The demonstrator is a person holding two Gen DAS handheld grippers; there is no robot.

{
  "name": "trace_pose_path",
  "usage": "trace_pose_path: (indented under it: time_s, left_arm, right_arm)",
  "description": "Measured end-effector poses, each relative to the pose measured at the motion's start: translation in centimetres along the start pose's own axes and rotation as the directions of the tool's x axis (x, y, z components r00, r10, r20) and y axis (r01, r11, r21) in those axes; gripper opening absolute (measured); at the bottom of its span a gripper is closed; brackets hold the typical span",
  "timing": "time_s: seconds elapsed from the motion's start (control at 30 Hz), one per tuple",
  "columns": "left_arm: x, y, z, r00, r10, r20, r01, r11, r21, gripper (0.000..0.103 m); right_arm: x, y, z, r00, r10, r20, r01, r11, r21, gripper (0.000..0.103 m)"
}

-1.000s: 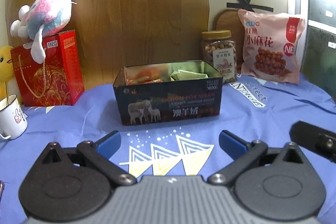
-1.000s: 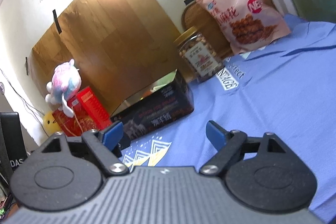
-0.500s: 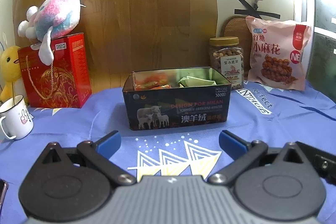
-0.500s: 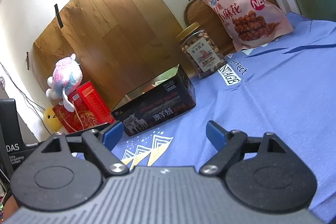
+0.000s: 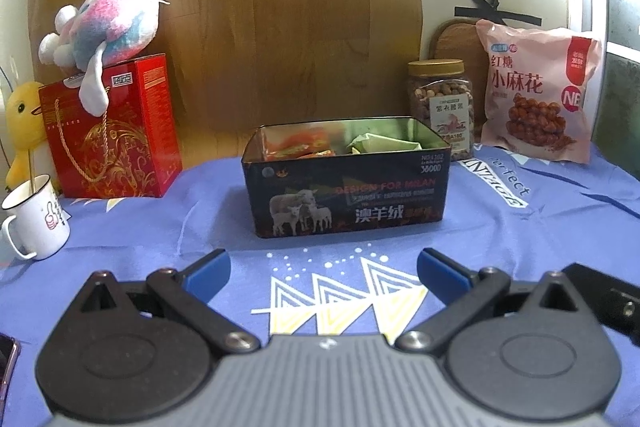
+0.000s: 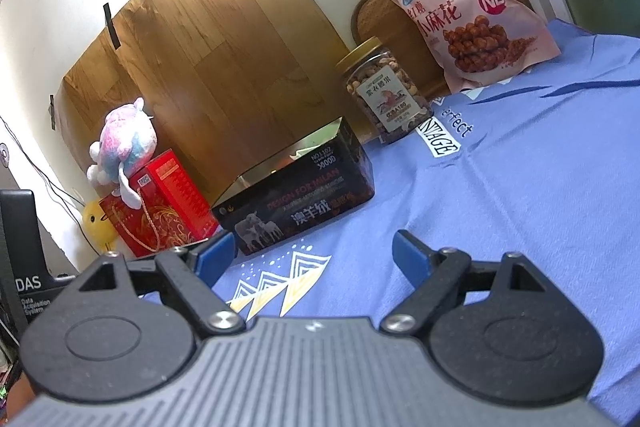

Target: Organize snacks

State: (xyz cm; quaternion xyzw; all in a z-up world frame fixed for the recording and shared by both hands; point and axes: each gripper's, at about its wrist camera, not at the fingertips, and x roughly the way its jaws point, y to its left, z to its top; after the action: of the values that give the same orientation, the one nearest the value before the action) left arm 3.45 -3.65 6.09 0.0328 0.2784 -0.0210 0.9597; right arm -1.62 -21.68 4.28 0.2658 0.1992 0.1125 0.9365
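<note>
Snacks: orange and green packets (image 5: 340, 146) sit inside the open black rectangular tin (image 5: 347, 199), mid-cloth.
Back edge: clear nut jar with gold lid (image 5: 441, 107), pink pillow bag (image 5: 538, 95) beside it.
Left gripper (image 5: 323, 269): jaws spread wide, empty.
Right gripper (image 6: 314, 254): jaws apart, empty.

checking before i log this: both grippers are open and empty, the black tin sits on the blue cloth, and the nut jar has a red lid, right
Not quite: the nut jar has a gold lid, not red, as the left wrist view shows. The rest holds: the left gripper and right gripper are open and empty, and the black tin sits on the blue cloth.
</note>
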Motion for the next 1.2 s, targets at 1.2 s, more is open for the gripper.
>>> trace_pose_path:
  time_s: [1.2]
  left_arm:
    - [0.6, 1.0, -0.4, 0.971, 0.230, 0.059, -0.235, 0.969, 0.082, 0.103]
  right_arm:
    - [1.0, 0.3, -0.5, 0.999, 0.018, -0.050, -0.019, 1.000, -0.019, 0.088]
